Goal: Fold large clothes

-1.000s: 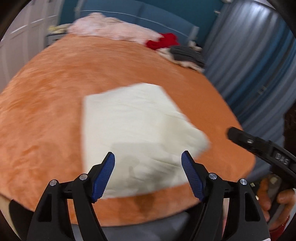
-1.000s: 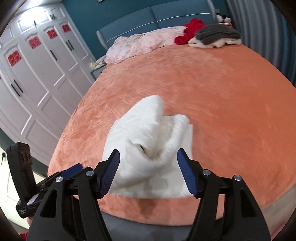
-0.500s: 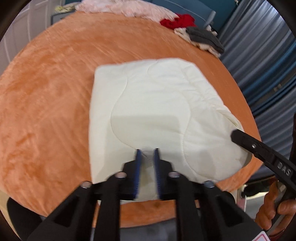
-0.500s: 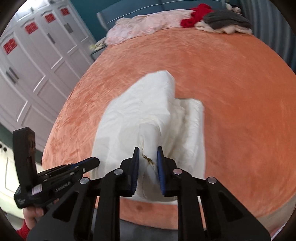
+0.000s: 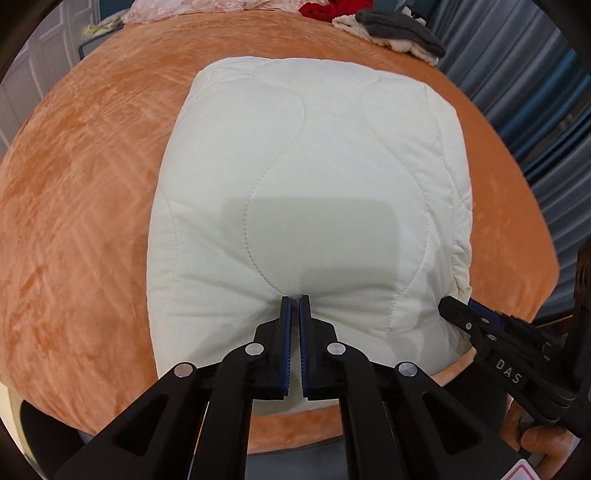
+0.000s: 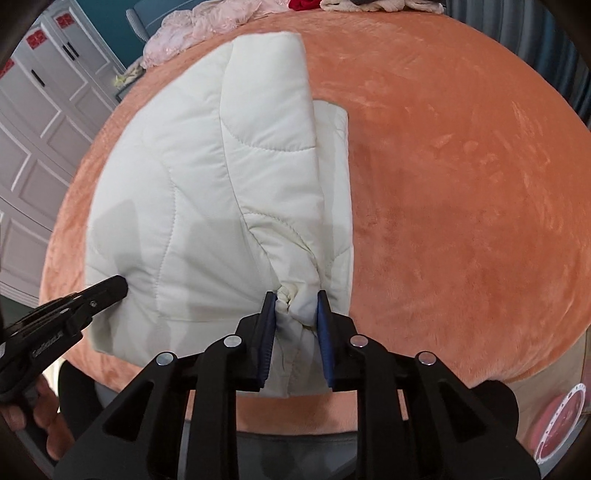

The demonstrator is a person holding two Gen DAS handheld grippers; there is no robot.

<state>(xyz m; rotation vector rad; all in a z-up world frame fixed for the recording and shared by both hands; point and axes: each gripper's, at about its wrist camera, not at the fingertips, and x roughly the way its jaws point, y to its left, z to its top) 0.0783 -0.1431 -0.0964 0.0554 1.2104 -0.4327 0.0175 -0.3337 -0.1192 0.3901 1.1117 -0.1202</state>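
A cream quilted garment (image 5: 314,166) lies folded into a thick block on the orange bed cover (image 5: 74,221). My left gripper (image 5: 294,300) is shut on a pinch of fabric at the block's near edge, and creases radiate from its tips. In the right wrist view the garment (image 6: 192,166) shows its stacked layers along the right side. There my right gripper (image 6: 296,295) holds a bunched wad of fabric at the near right corner; its jaws are opening slightly while the pads still press the wad. Each gripper shows in the other's view: right gripper (image 5: 448,306), left gripper (image 6: 118,286).
Loose clothes are piled at the bed's far end: pink (image 6: 192,29), red (image 5: 332,7), grey (image 5: 399,26). Blue curtains (image 5: 517,74) hang on the right and a white wardrobe (image 6: 37,110) stands on the left. The bed's near edge (image 5: 295,439) is just below the grippers.
Both grippers came down onto the garment's near edge and went from wide open to closed on its fabric. The garment now fills much more of both views.
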